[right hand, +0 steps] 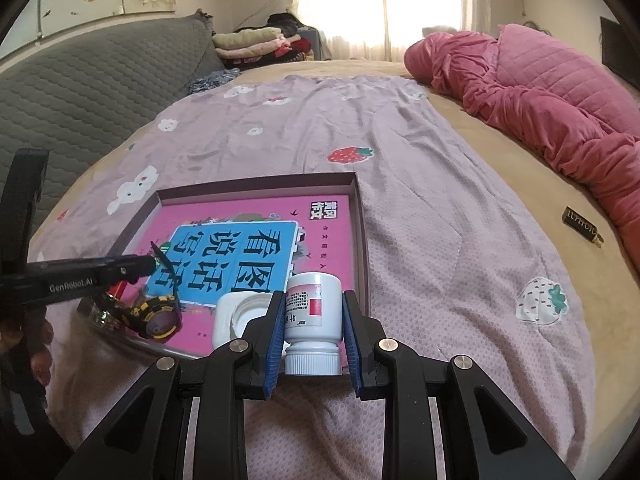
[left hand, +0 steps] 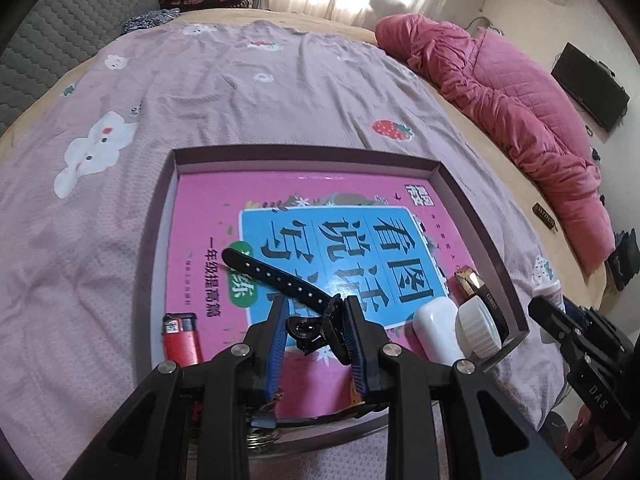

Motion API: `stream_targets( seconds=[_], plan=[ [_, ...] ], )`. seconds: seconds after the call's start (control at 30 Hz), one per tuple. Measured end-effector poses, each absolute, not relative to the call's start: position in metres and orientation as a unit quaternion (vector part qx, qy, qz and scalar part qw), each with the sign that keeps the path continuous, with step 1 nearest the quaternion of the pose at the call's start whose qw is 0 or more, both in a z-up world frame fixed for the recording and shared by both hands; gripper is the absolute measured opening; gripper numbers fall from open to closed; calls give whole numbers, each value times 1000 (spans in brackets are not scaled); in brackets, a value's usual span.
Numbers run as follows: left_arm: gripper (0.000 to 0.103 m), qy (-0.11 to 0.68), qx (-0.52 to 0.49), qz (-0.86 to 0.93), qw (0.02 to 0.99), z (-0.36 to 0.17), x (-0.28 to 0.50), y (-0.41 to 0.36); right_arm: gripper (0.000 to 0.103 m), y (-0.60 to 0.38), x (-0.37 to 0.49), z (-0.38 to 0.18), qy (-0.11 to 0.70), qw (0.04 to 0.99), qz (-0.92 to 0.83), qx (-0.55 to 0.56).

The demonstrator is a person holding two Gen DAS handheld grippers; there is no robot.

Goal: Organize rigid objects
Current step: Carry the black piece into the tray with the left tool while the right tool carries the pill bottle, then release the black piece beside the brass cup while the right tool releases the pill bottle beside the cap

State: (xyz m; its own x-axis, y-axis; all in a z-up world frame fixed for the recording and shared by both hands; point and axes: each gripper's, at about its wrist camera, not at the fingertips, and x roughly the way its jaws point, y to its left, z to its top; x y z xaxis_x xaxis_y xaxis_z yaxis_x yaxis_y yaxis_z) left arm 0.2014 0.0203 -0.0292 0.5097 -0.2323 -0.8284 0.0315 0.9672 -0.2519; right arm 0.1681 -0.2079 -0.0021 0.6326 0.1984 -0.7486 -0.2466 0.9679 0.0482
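Observation:
A shallow box tray (left hand: 472, 200) lies on the bed with a pink and blue book (left hand: 224, 200) flat inside it. My left gripper (left hand: 312, 312) is shut on the black strap of a watch (left hand: 276, 278) above the book. In the right wrist view the watch's yellow-and-black face (right hand: 158, 316) hangs below the left gripper (right hand: 148, 264). My right gripper (right hand: 313, 296) is shut on a white pill bottle (right hand: 314, 308), cap toward the camera, just outside the tray's near right corner (right hand: 360, 216). The right gripper (left hand: 540, 308) also shows at the right edge of the left wrist view.
In the tray lie a red lighter (left hand: 182, 338), a white bottle (left hand: 436, 328), a white ribbed cap (left hand: 478, 330) and a black-and-gold item (left hand: 476, 284). A pink quilt (right hand: 540, 92) is heaped along the right; a small dark tag (right hand: 580, 220) lies beside it. Lilac blanket (right hand: 440, 240) spreads around.

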Motion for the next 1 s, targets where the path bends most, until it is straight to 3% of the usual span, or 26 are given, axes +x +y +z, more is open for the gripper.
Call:
stream_targets(
  seconds=[1.0],
  plan=[
    [28,501,-77,-76,858,-46,210,8,27,-191,181,-35,441,886,141,-34]
  ],
)
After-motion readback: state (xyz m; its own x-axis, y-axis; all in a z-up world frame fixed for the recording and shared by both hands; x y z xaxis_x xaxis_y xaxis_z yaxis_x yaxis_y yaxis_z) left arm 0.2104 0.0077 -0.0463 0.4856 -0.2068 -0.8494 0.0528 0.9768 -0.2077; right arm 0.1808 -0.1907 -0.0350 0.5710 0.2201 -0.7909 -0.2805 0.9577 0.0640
